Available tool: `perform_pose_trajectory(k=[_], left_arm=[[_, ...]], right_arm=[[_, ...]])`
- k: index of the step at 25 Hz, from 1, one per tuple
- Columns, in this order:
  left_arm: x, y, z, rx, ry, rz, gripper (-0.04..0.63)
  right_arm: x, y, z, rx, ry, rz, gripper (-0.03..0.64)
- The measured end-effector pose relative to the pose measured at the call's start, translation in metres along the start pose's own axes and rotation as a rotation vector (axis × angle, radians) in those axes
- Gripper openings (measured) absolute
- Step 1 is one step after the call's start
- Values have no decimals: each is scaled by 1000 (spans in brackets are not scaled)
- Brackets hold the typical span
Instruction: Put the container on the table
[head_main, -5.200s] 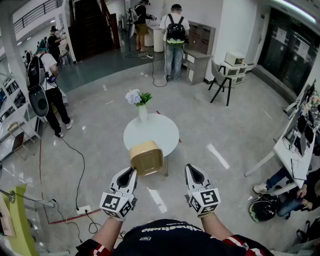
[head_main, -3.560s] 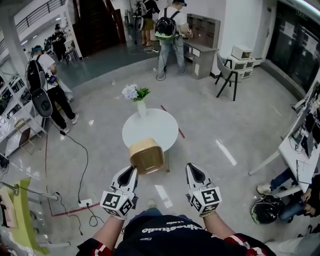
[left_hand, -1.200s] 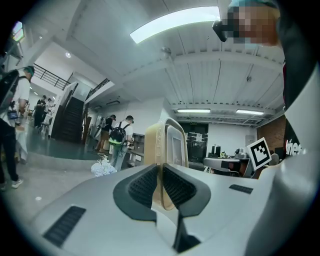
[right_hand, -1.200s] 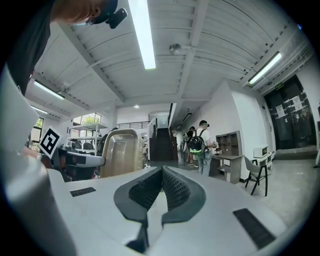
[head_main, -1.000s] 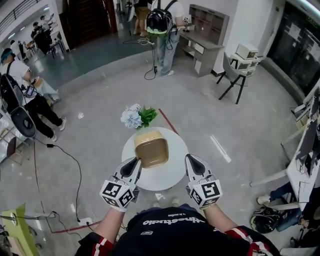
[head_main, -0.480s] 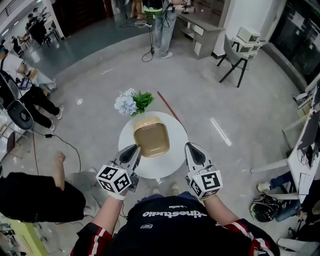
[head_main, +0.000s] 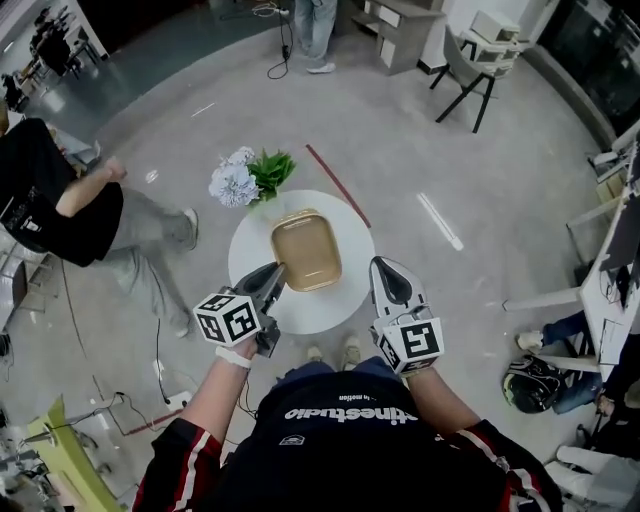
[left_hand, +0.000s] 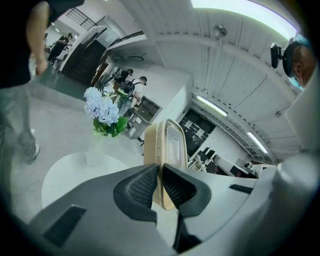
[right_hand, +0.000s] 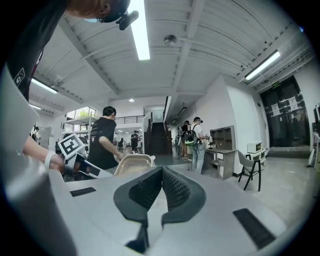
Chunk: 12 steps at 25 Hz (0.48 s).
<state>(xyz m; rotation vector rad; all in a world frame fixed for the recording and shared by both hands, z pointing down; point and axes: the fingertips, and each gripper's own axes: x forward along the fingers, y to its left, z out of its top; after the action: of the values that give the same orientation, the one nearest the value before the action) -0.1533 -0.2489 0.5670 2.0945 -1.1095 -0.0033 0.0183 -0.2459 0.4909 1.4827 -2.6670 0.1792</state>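
Container (head_main: 306, 250): tan, rectangular with rounded corners, seen from the head view over the middle of the round white tabletop (head_main: 300, 312), its open side facing up. No view settles whether its base rests on the surface or hangs just above it.

Floor (head_main: 450, 150): grey, glossy, and extends all round. A thin red strip (head_main: 335, 196) lies on it just beyond the tabletop's far edge.

Tabletop: the container covers its centre, with bare white showing on the near and left sides.

Bystander (head_main: 60, 205): in a black top and grey trousers, on the floor to the left, well apart from the tabletop.

Flowers (head_main: 240, 178): pale blue blooms with green leaves, at the far left edge of the tabletop, near the container's far left corner but apart from it. In the left gripper view they stand in a clear vase (left_hand: 93, 153).

Left claw (head_main: 272, 276): reaches in at the container's near left corner. In the left gripper view the claw (left_hand: 160, 181) is pinching the container's rim (left_hand: 161, 150). The ribbed pads are on either face of the thin wall and the body of the container extends away beyond the tips.

Right claw (head_main: 386, 268): just right of the container's near right side and not touching it. In the right gripper view its pads are pressed together with nothing between them (right_hand: 161, 186). The container (right_hand: 132, 163) shows to the left beyond the claw.
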Motion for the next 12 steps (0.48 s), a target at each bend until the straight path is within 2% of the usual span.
perform_pose_trajectory(k=[3, 5, 12], left_arm=[[20, 17, -12, -98, 52, -26, 49], [31, 26, -21, -133, 89, -30, 49], [72, 77, -51, -314, 186, 24, 49]], right_arm=[[8, -4, -9, -10, 12, -11, 9], [12, -8, -17, -9, 20, -25, 9], [23, -17, -33, -4, 40, -26, 9]])
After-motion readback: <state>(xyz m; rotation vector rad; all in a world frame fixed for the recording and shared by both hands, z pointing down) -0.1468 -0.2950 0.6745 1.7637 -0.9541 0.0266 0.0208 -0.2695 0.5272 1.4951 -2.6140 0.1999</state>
